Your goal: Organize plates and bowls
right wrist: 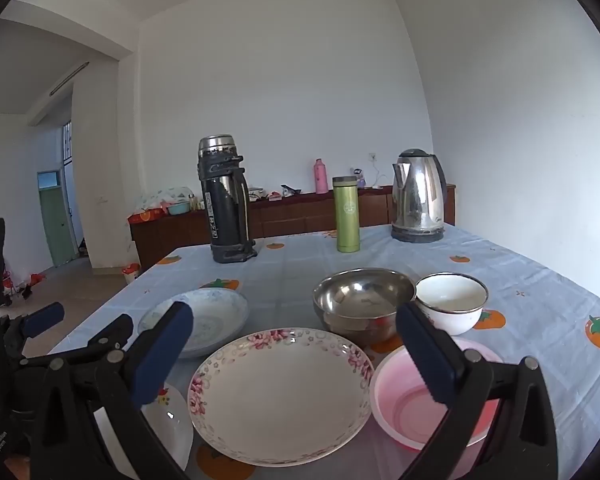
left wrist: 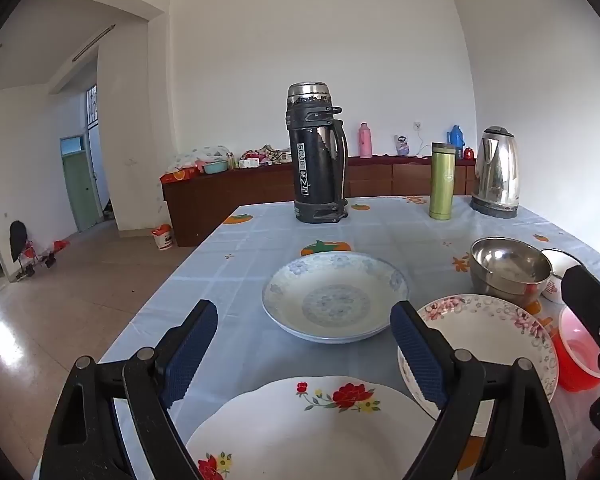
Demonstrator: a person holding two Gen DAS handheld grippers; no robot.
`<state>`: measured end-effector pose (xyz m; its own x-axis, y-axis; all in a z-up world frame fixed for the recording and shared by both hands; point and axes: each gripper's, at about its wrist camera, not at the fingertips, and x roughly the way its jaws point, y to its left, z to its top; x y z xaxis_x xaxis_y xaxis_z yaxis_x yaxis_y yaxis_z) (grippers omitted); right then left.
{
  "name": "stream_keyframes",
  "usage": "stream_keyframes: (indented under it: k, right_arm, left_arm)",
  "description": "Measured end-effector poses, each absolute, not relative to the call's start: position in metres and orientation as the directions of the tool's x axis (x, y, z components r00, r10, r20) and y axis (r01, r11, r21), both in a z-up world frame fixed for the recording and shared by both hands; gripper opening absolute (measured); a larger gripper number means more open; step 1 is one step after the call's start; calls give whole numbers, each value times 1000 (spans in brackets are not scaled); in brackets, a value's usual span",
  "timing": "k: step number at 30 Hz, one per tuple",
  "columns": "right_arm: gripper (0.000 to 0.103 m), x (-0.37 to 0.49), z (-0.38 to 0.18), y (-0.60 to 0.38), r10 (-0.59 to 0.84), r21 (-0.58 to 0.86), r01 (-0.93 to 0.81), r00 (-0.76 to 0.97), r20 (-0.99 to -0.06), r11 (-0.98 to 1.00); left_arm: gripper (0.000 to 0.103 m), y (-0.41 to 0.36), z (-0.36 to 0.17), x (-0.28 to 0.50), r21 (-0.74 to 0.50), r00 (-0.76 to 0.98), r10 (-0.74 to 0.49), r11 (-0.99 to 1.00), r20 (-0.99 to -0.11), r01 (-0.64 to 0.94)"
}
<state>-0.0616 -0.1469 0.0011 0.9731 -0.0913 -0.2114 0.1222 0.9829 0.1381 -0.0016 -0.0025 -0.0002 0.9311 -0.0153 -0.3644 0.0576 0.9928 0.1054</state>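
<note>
Three plates lie on the blue tablecloth: a red-flowered white plate (left wrist: 300, 432), a blue-patterned plate (left wrist: 334, 296) and a pink-flowered plate (right wrist: 282, 394). A steel bowl (right wrist: 364, 300), a white enamel bowl (right wrist: 450, 300) and a pink plastic bowl (right wrist: 428, 404) sit to the right. My left gripper (left wrist: 304, 352) is open and empty above the red-flowered plate. My right gripper (right wrist: 296, 356) is open and empty above the pink-flowered plate.
At the table's far side stand a tall black thermos (left wrist: 318, 156), a green flask (left wrist: 442, 180) and a steel kettle (left wrist: 496, 172). A wooden sideboard (left wrist: 228, 196) lines the back wall. The table's left edge (left wrist: 160, 292) drops to the tiled floor.
</note>
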Motion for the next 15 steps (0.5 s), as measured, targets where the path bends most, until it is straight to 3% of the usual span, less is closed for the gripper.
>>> stream_keyframes:
  k: [15]
  right_arm:
    - [103, -64, 5, -147, -93, 132, 125, 969, -227, 983]
  left_arm:
    - [90, 1, -1, 0, 93, 922, -37, 993, -386, 79]
